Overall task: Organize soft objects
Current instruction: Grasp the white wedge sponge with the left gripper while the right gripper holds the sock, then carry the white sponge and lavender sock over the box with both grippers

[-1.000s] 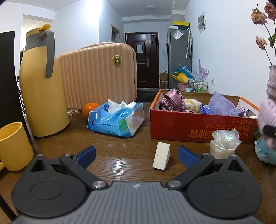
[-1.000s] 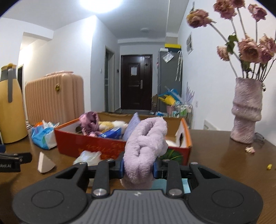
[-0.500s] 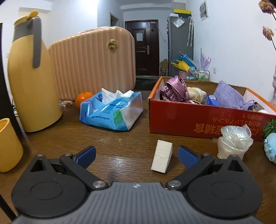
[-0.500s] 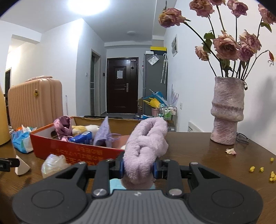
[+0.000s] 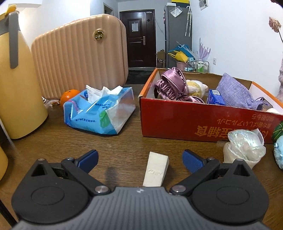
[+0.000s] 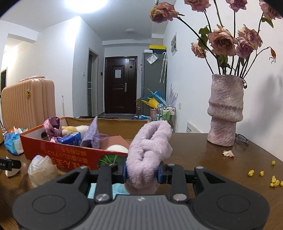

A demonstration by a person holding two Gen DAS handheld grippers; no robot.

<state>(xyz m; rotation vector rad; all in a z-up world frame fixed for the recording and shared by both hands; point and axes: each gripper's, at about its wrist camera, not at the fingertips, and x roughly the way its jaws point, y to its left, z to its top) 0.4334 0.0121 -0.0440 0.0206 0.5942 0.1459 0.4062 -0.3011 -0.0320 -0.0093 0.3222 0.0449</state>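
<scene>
between the clamped jaws of the right gripper sat a lilac fluffy roll, carrying step, likely next lifted leftward-forward into the red box, while the left gripper gaped empty around a white wedge.

Bright ceiling light glare; sharp focus; fisheye-bent edges.

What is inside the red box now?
The red box holds a purple satin cloth, a yellow plush toy, a blue packet, a lilac pouch; its floor underneath is covered.
</scene>
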